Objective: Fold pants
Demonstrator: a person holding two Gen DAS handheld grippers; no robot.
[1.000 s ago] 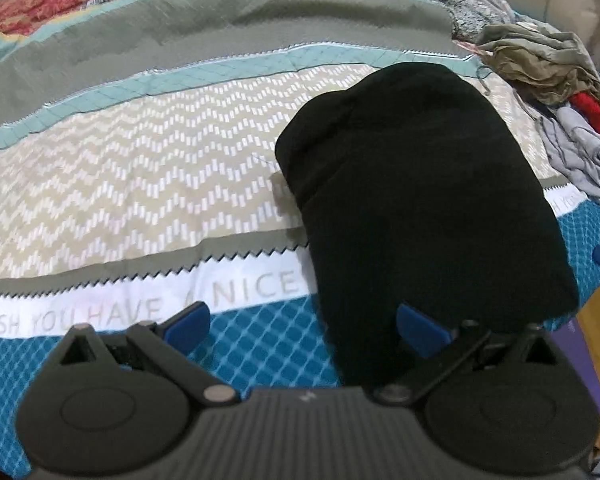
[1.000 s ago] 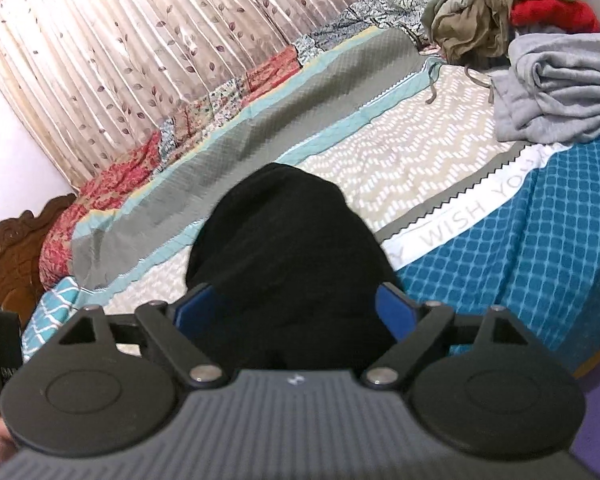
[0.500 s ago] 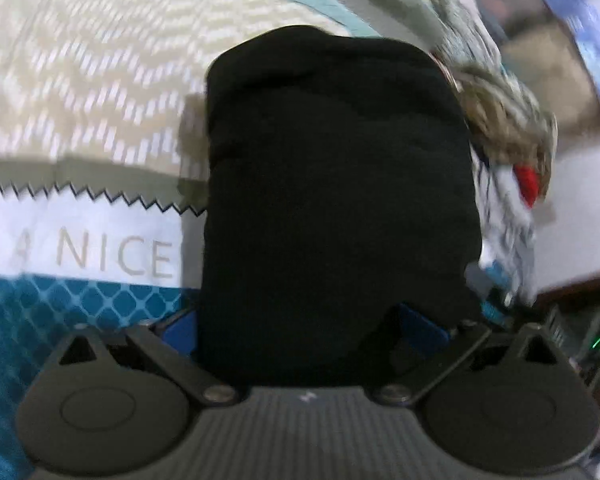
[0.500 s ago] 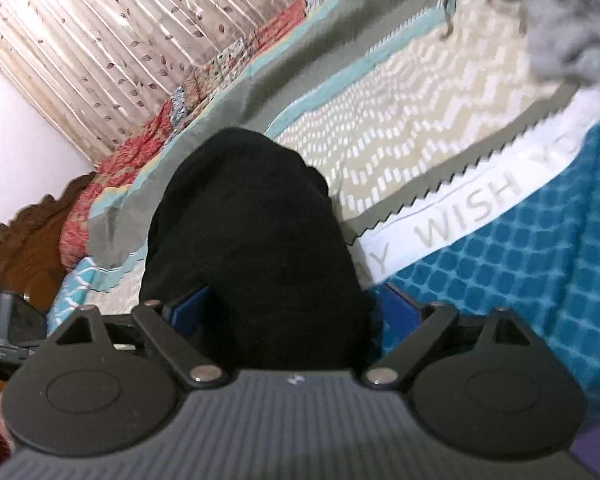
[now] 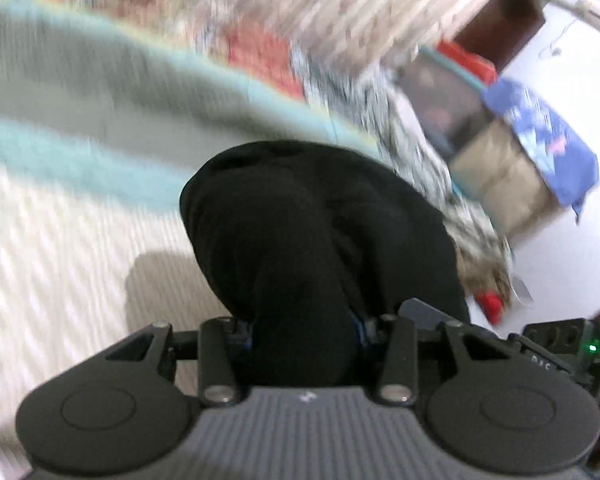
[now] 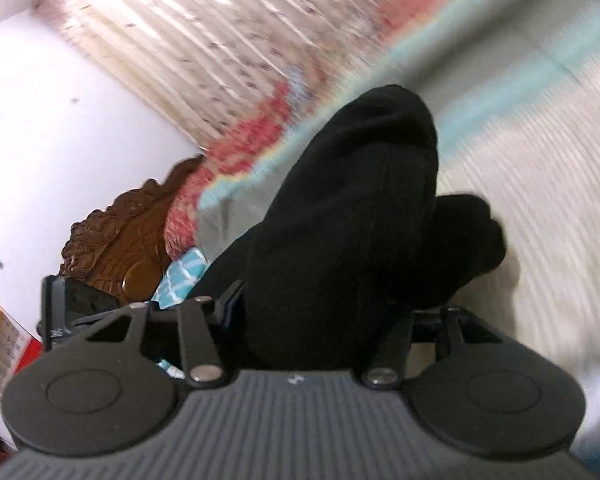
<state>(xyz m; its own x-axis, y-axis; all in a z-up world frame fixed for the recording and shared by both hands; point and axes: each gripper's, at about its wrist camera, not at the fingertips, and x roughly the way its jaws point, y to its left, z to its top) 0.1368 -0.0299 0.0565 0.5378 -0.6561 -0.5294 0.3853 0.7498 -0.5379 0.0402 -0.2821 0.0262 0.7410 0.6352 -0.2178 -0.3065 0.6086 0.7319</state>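
Observation:
The black folded pants [image 5: 300, 220] hang bunched in front of the left wrist camera, raised above the patterned bedspread [image 5: 60, 208]. My left gripper [image 5: 304, 330] has its jaws closing, and the fabric is squeezed between its pads. In the right wrist view the same black pants [image 6: 360, 184] sag in two lobes. My right gripper [image 6: 320, 314] is also closing, with a thick fold of the pants pinched between its fingers. The fingertips of both are buried in the cloth. Both views are motion-blurred.
A pile of loose clothes [image 5: 480, 256] lies at the bed's right end, with boxes and a blue cloth [image 5: 540, 136] beyond. A leaf-print curtain [image 6: 220, 40] backs the bed. A carved wooden headboard [image 6: 120, 240] stands at the left.
Both grippers went from wide open around the pants' near edge to pinched on it. The pants have come up off the bed and bunched, and both views swung up toward the curtain.

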